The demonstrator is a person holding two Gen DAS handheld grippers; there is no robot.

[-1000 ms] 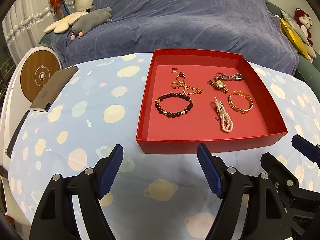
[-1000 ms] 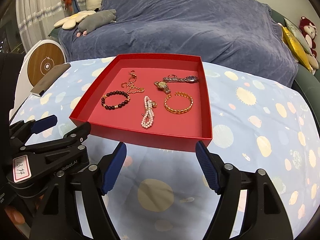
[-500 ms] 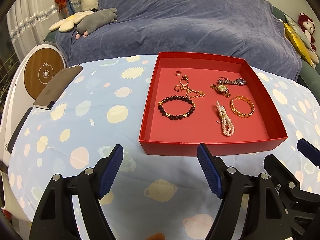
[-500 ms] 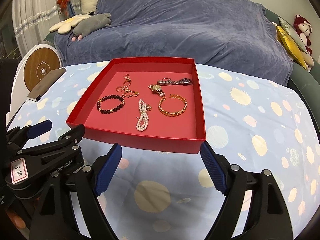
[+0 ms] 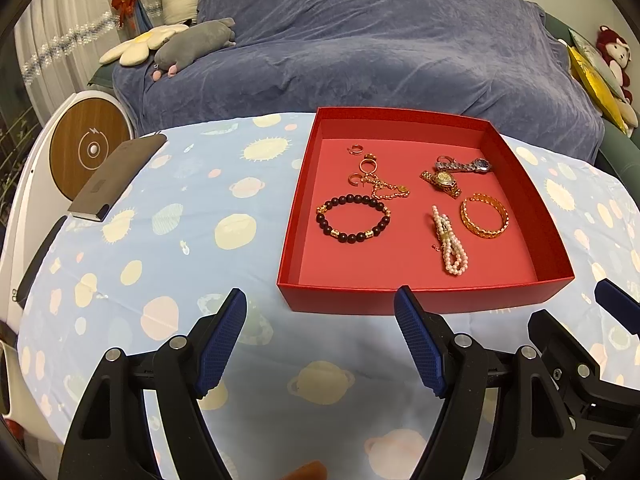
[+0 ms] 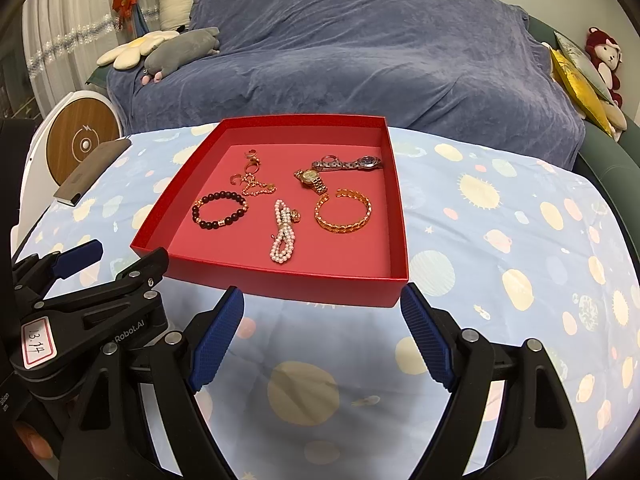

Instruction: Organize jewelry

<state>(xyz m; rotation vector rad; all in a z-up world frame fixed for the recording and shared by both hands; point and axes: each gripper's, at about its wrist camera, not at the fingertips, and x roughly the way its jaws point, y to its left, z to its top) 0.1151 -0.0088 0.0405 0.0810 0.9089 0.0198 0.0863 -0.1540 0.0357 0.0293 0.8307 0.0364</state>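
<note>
An open red box [image 5: 424,301] [image 6: 280,280] sits on the planet-print tablecloth. On its floor lie a dark bead bracelet [image 5: 352,198] [image 6: 218,196], a pearl bracelet [image 5: 450,245] [image 6: 283,236], a gold bangle [image 5: 480,233] [image 6: 340,227], a gold watch [image 5: 442,180] [image 6: 310,178], a silver watch [image 5: 464,166] [image 6: 348,164], and a gold chain with small rings [image 5: 386,192] [image 6: 256,190]. My left gripper [image 5: 320,292] hovers open before the box's near left corner. My right gripper [image 6: 322,290] is open before the near right corner. Neither holds anything.
A dark flat case [image 5: 116,176] lies at the table's left edge, beside a white round device with a wooden disc [image 5: 90,148]. A blue-covered sofa [image 5: 360,40] with plush toys [image 5: 192,40] stands behind. Bare tablecloth [image 6: 500,220] stretches right of the box.
The right gripper's jaws stand a little wider than a second ago. Both views have shifted only slightly, and the jewelry lies as before.
</note>
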